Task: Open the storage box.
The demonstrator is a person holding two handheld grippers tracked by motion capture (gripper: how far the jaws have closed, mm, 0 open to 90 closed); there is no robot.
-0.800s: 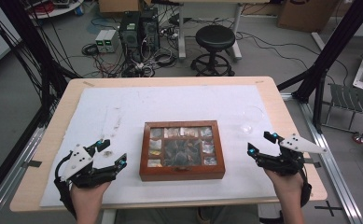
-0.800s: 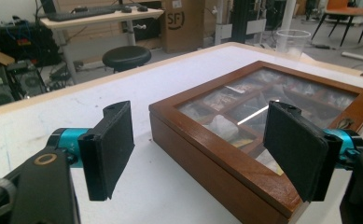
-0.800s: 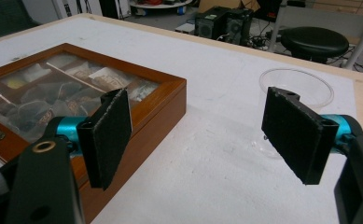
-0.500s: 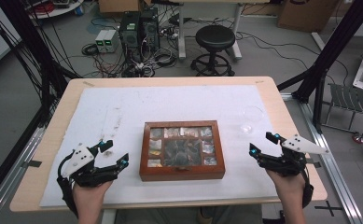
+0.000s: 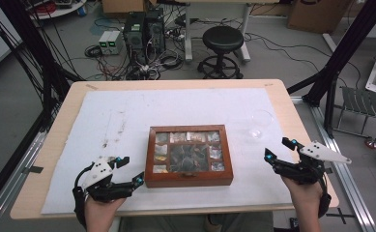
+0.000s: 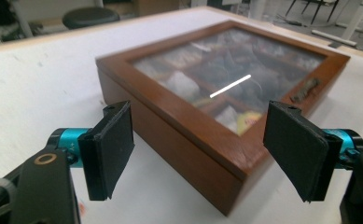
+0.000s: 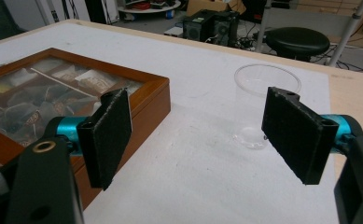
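Wooden box (image 5: 189,155) with glass lid at centre of white sheet (image 5: 127,116) on bench (image 5: 36,159), lid closed, packets visible beneath.

Left hand-held gripper (image 5: 130,169) at 8 o'clock from box, jaws spread wide, nothing between pads, near corner of box just ahead of them.

Right hand-held gripper (image 5: 278,149) at 3 o'clock from box, jaws wide apart, empty, aimed toward clear cup (image 5: 261,123) standing upright at 2 o'clock from box, well apart from it.

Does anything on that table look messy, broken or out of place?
Nothing much. The wooden box sits shut and square, and the clear cup stands upright. The white mat just has some dark smudges left of the box.
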